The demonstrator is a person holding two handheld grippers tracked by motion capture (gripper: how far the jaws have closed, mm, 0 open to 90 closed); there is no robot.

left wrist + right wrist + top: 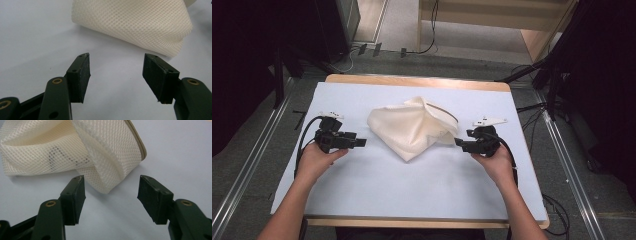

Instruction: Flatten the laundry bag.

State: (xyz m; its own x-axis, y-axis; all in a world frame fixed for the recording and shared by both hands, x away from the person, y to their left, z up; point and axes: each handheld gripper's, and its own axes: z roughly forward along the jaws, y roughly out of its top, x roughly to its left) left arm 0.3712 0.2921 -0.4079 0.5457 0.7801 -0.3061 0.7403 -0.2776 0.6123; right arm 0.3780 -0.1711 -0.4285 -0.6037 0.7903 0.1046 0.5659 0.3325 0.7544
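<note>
Table [362,190] with a pale blue cover bears everything here. At its left, the left gripper [361,143] rests in the person's left hand [314,161], jaws released and spread with nothing between them, pointing right toward the bag. In the middle lies the cream mesh bag [412,127], crumpled, a darker band along its rim. At the right, the right gripper [458,142] is held just beside the bag's right fold, jaws parted, pressing on nothing.
</note>
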